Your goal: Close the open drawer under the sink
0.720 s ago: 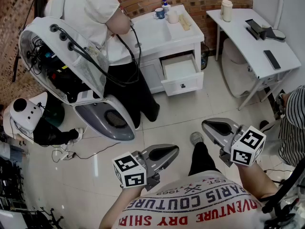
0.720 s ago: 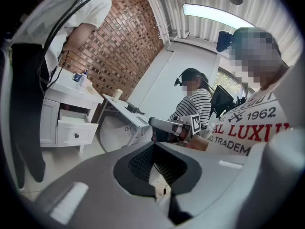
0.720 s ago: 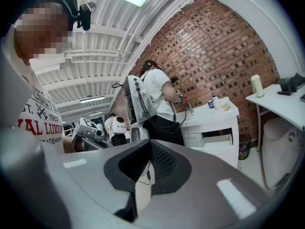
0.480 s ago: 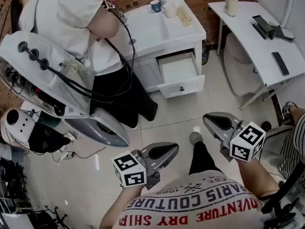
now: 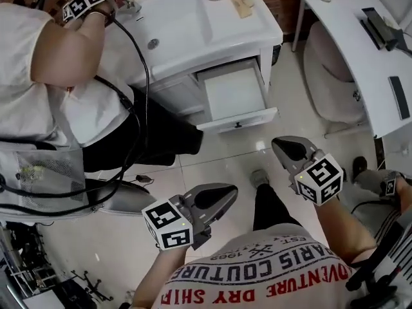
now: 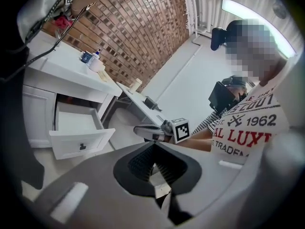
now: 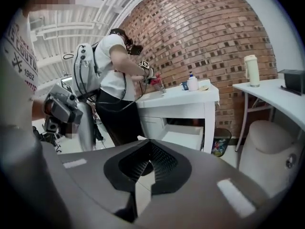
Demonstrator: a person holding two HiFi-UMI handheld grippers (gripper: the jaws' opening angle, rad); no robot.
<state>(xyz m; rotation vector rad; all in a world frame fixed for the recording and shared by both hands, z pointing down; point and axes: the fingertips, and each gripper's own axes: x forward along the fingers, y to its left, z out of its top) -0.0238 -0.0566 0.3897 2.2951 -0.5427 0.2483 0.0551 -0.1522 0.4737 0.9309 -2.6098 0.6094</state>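
Progress judged at nil — found the drawer [image 5: 232, 94] pulled well out from the front of the sink cabinet [image 5: 193, 34], under its white top, at the end away from the person [image 5: 58, 76] leaning over the basin. Saw nothing touching it.

Held both tongs well apart from the cabinet, out over the tiled floor in front of it. Read the left tongs [image 5: 233, 190] as pressed together at the tips and empty, with only floor showing through the hollow between the ribbed pads. Read the right tongs [image 5: 277, 145] the same: tips met, nothing gripped, pointed toward the cabinet front and nearer to it than the left pair.

Reckoned all of the work as left: closing the gap to the cabinet, setting a tip against the front panel, then pushing until it sits flush with the cabinet face.

Noted the drawer as a shallow white box, its inside bare as far as could be seen, with a flat white front carrying one small dark knob [image 5: 238, 125] at its middle. Guessed it light and easy on its runners — likely one steady push near the knob would do.
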